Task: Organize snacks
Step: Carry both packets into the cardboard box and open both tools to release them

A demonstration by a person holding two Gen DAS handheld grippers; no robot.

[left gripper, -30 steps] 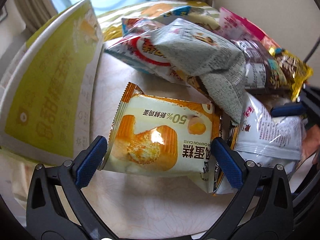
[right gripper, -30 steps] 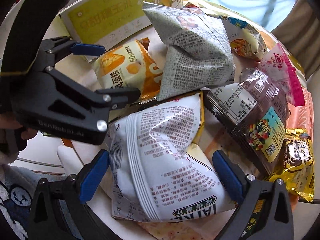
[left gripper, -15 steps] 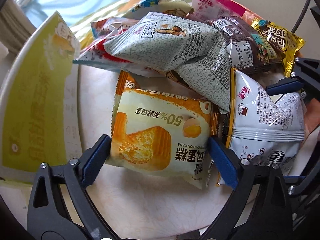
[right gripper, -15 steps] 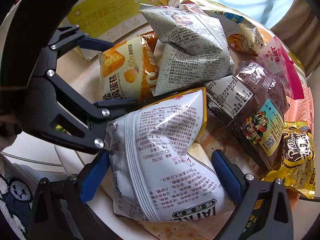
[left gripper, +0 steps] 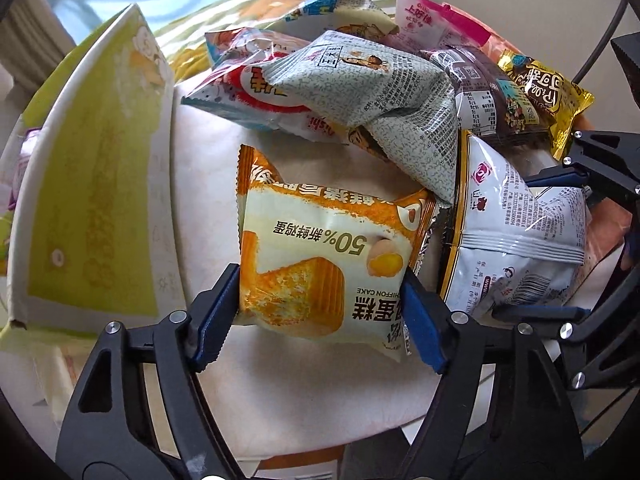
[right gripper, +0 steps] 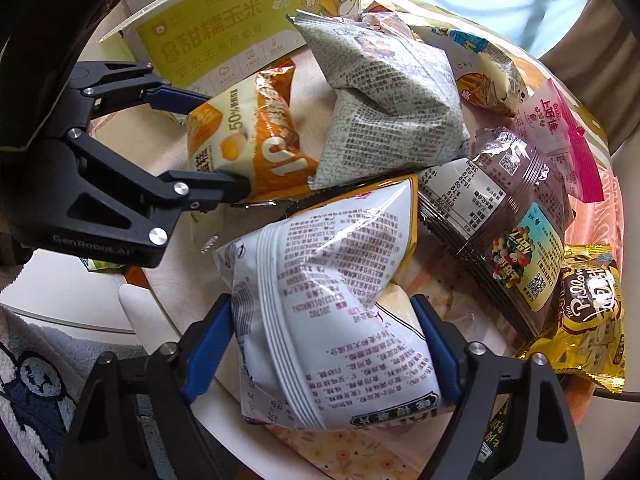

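You are clamping the left gripper (left gripper: pixel 320 312) on the chiffon cake packet (left gripper: pixel 320 264): its jaws have just been closing, and the blue pads (left gripper: pixel 218 316) are now pressing into both side edges of the orange-and-white wrapper, which is bulging between them. Ahead of these fingers the packet's crimped top edge is pointing away from you, toward the grey newsprint-patterned bag (left gripper: pixel 376 96). To the left of this gripper the yellow-green corn box (left gripper: pixel 92 200) is standing tilted on its long edge. To its right, just beside the cake packet, the white printed snack bag (left gripper: pixel 516 248) is sitting with the other gripper's fingers around it.

You are also squeezing the right gripper (right gripper: pixel 328 356) on that white printed snack bag (right gripper: pixel 332 304). Its jaws have just been closing too, and the pads are pushing the bag's lower sides inward, so the film is creasing between them. Ahead and to the left of this gripper, the left tool is showing as a black frame with the cake packet (right gripper: pixel 244 136) caught at its tips. Straight ahead the newsprint bag (right gripper: pixel 384 104) is lying on the pile, touching the white bag's upper corner. To the right, the brown candy pouch (right gripper: pixel 508 232) is leaning beside the white bag, with the gold pillow-snack packet (right gripper: pixel 588 312) further right and the pink packet (right gripper: pixel 556 128) beyond it. All of it is resting on the pale round tabletop (left gripper: pixel 280 400).
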